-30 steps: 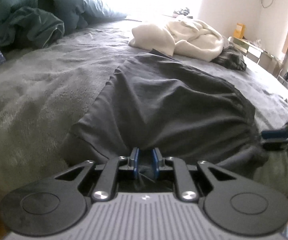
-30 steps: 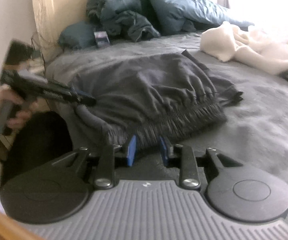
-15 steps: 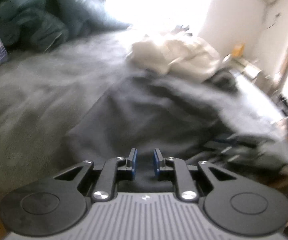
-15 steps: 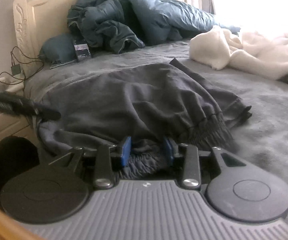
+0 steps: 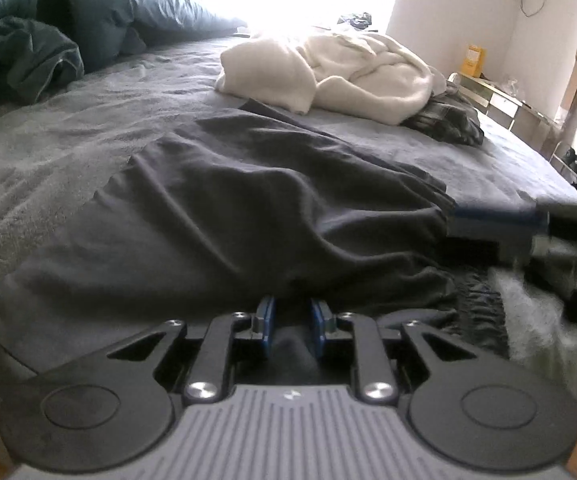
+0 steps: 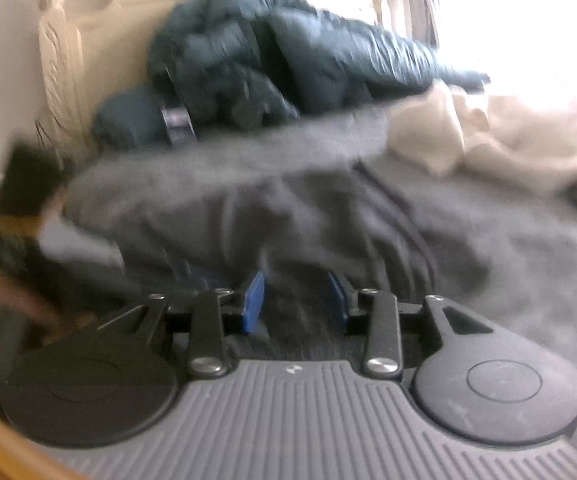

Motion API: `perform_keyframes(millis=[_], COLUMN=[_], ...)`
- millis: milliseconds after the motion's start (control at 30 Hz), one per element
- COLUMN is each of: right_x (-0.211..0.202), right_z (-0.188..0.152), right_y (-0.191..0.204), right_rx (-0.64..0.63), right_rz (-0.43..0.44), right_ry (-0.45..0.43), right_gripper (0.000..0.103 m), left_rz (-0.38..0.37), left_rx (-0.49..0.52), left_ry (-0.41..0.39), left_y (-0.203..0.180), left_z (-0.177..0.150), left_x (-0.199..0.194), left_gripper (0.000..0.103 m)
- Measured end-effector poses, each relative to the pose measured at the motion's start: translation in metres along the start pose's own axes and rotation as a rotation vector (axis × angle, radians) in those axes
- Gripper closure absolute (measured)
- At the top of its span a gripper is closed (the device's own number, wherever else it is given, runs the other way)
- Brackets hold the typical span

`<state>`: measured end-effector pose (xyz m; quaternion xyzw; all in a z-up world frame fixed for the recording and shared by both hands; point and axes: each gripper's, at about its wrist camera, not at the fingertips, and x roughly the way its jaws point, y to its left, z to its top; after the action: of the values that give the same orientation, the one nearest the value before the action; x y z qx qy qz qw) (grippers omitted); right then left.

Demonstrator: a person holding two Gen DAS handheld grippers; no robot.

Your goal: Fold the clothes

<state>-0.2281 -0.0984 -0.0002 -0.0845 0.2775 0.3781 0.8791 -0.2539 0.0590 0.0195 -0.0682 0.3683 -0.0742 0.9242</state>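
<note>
A dark grey pair of pants [image 5: 256, 208] lies spread on the grey bed, its gathered waistband [image 5: 476, 304] near the front edge. My left gripper [image 5: 291, 320] is open with a fold of the dark fabric between its blue pads, not clamped. My right gripper [image 6: 297, 300] is open wide over the pants [image 6: 288, 216]; that view is blurred by motion. The right gripper's blue-tipped fingers [image 5: 496, 220] also show at the right edge of the left wrist view, at the waistband.
A white garment [image 5: 340, 72] is heaped at the back of the bed [image 5: 48, 152], a dark plaid one [image 5: 448, 124] beside it. A teal duvet [image 6: 288, 60] lies against the cream headboard [image 6: 60, 56]. Furniture stands along the right wall.
My left gripper let go of the pants' edge and opened. My right gripper opened wider and moved forward over the waistband. The pants now lie flatter on the bed.
</note>
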Motion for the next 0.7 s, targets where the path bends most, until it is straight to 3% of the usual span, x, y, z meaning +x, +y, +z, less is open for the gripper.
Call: perform_keyframes(millis=[267, 467, 600, 700], right_x=[0.031, 0.02, 0.004, -0.005], right_z=[0.025, 0.019, 0.027, 0.039], right_y=[-0.004, -0.017, -0.011, -0.005], right_rx=[-0.054, -0.018, -0.094, -0.092], right_rz=[0.01, -0.04, -0.12, -0.066], right_ry=[0.051, 0.034, 0.028, -0.027], right_gripper=[0.069, 0.073, 0.074, 0.072], left_rz=[0.022, 0.012, 0.011, 0.013], left_rx=[0.024, 0.023, 0.023, 0.021], left_ry=[-0.002, -0.001, -0.001, -0.001], left_y=[-0.003, -0.001, 0.0, 0.0], left_z=[0.002, 0.003, 0.003, 0.003], left_x=[0.0, -0.001, 0.0, 0.0], left_gripper=[0.083, 0.083, 0.083, 0.083])
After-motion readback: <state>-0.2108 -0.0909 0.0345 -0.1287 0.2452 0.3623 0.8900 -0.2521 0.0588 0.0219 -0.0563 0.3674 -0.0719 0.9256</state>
